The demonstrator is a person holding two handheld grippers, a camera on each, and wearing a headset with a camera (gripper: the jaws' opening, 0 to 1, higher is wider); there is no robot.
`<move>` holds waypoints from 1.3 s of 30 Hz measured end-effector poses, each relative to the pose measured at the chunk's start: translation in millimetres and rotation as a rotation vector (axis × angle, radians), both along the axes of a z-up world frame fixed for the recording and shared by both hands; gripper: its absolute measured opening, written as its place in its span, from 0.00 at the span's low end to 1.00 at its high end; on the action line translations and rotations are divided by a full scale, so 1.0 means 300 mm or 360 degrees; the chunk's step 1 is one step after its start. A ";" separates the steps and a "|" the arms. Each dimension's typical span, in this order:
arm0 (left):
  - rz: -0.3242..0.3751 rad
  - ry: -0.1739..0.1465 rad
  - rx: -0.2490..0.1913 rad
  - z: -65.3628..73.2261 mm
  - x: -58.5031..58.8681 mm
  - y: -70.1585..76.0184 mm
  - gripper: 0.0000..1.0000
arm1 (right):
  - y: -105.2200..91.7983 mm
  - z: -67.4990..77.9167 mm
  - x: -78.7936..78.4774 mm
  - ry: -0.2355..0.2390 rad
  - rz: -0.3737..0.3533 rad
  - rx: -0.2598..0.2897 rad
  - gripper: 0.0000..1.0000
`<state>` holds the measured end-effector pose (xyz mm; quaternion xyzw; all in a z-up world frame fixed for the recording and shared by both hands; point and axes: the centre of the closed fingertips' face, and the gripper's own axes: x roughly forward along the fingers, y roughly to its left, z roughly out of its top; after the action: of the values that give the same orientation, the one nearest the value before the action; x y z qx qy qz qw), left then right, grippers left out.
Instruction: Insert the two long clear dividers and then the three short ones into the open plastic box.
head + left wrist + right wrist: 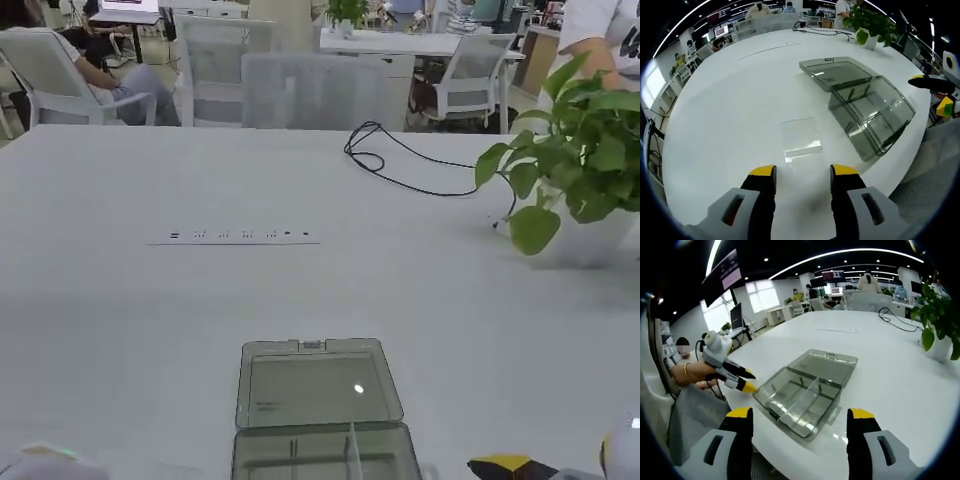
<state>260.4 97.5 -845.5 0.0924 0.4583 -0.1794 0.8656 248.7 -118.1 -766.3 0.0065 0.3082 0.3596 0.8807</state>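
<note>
Box (780,416) sits open at the near edge of the table (730,115), its lid (827,362) laid flat on the far side. At least one standing divider (807,392) is in it; how many more I cannot count. One flat divider (801,137) lies on the table left of the box, so the job looks part done. The left gripper (802,171) is open and empty, the flat divider just beyond its tips. The right gripper (800,413) is spread wide, holding nothing, the box just ahead
</note>
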 end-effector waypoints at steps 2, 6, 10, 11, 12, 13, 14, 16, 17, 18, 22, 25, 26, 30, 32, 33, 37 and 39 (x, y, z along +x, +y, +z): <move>-0.0007 0.0011 0.0000 -0.006 -0.002 -0.004 0.41 | 0.000 -0.002 0.001 0.0007 -0.0007 0.0007 0.77; -0.0025 0.0020 0.0018 -0.012 -0.005 -0.012 0.39 | -0.002 -0.004 0.001 0.0010 -0.0015 0.0010 0.76; -0.0024 0.0033 0.0021 -0.011 -0.005 -0.018 0.36 | -0.005 -0.006 0.004 0.0012 -0.0024 0.0008 0.76; -0.0022 0.0035 0.0021 -0.010 -0.006 -0.019 0.36 | -0.006 -0.007 0.004 0.0011 -0.0026 0.0005 0.76; -0.0024 0.0037 0.0022 -0.010 -0.007 -0.022 0.35 | -0.007 -0.007 0.005 0.0010 -0.0027 0.0003 0.75; -0.0028 0.0043 0.0024 -0.011 -0.006 -0.023 0.34 | -0.007 -0.007 0.006 0.0012 -0.0028 0.0005 0.75; -0.0024 0.0047 0.0024 -0.011 -0.005 -0.023 0.34 | -0.006 -0.007 0.006 0.0014 -0.0029 0.0007 0.75; -0.0016 0.0059 0.0028 -0.012 -0.002 -0.022 0.34 | -0.007 -0.008 0.006 0.0014 -0.0029 0.0005 0.75; -0.0011 0.0067 0.0029 -0.012 -0.001 -0.022 0.34 | -0.007 -0.008 0.006 0.0013 -0.0028 0.0002 0.75; -0.0006 0.0073 0.0031 -0.013 0.000 -0.022 0.33 | -0.006 -0.009 0.006 0.0015 -0.0025 -0.0002 0.74; 0.0041 0.0109 0.0022 -0.014 0.005 -0.018 0.33 | -0.007 -0.012 0.006 0.0016 -0.0023 -0.0015 0.74; 0.0074 0.0130 0.0000 -0.013 0.008 -0.014 0.32 | -0.009 -0.013 0.007 0.0019 -0.0028 -0.0021 0.74; 0.0075 0.0136 -0.0007 -0.013 0.008 -0.013 0.32 | -0.010 -0.013 0.008 0.0018 -0.0029 -0.0023 0.74; 0.0066 0.0150 -0.0019 -0.012 0.005 -0.014 0.31 | -0.014 -0.015 0.013 0.0019 -0.0036 -0.0036 0.73; 0.0066 0.0150 -0.0021 -0.012 0.005 -0.014 0.31 | -0.012 -0.015 0.014 0.0023 -0.0038 -0.0035 0.73; 0.0065 0.0149 -0.0021 -0.012 0.005 -0.013 0.31 | -0.011 -0.014 0.014 0.0022 -0.0039 -0.0034 0.72; 0.0068 0.0141 -0.0031 -0.011 0.000 -0.012 0.31 | -0.006 -0.010 0.016 0.0036 -0.0053 -0.0008 0.72; 0.0078 0.0129 -0.0042 -0.006 -0.003 -0.011 0.31 | -0.003 -0.005 0.019 0.0052 -0.0074 0.0029 0.72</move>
<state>259.4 94.1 -847.4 0.0624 0.4926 -0.1676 0.8516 254.4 -119.0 -767.9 0.0275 0.3191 0.3417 0.8836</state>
